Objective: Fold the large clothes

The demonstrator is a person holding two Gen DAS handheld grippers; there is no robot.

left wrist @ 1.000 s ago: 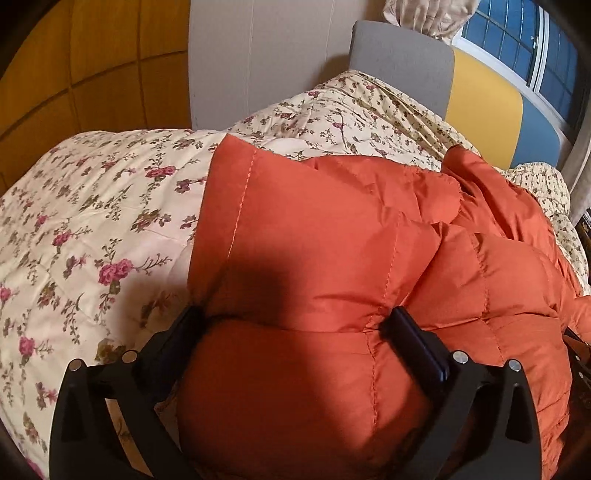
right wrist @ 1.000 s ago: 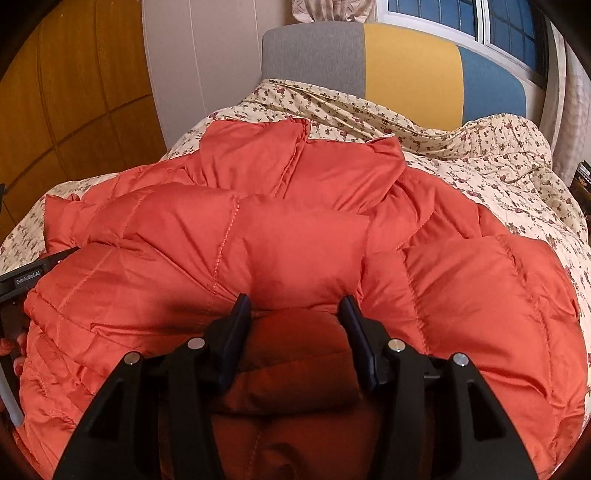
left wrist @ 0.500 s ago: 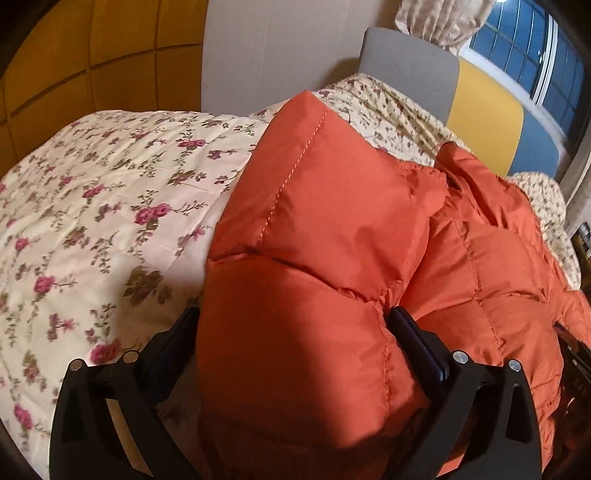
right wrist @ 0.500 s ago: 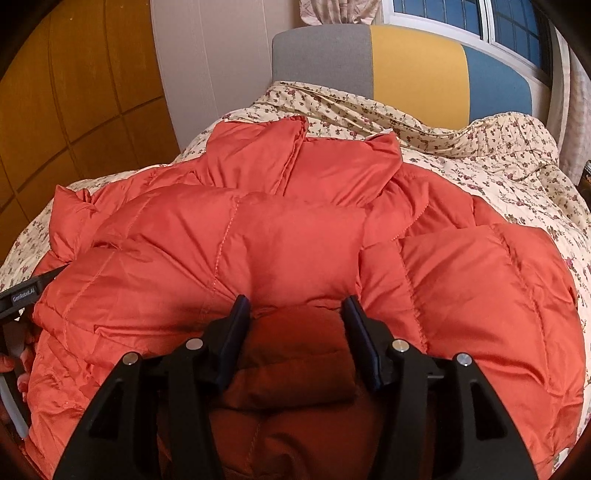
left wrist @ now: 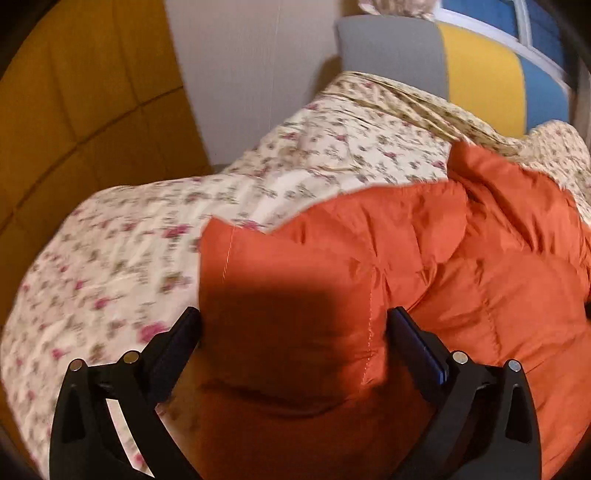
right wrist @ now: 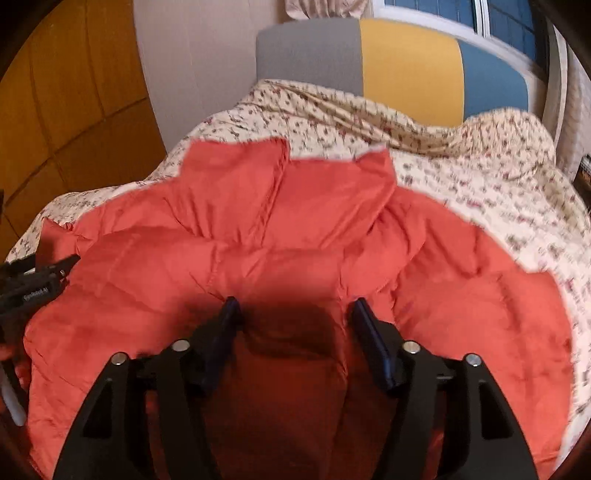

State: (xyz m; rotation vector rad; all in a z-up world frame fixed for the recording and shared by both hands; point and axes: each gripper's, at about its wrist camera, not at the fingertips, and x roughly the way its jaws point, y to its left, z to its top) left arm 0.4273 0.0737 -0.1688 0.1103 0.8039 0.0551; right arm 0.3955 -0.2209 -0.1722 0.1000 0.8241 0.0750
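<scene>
An orange puffer jacket (left wrist: 424,266) lies spread on a floral bedspread (left wrist: 122,258). My left gripper (left wrist: 293,321) is shut on a thick padded edge of the jacket, which bulges between its fingers. My right gripper (right wrist: 293,308) is shut on another padded part of the jacket (right wrist: 295,240), collar end away from me. The left gripper's body shows at the left edge of the right wrist view (right wrist: 33,291). The bedspread also shows in the right wrist view (right wrist: 480,177).
A headboard with grey, yellow and blue panels (right wrist: 406,70) stands at the far end of the bed. Orange-brown wall panels (left wrist: 74,110) run along the left side. A window (right wrist: 461,14) is above the headboard.
The left gripper lifted its part of the jacket high, then lowered it and swung right. The right gripper kept its hold and moved slightly forward. Both views are now motion-blurred.
</scene>
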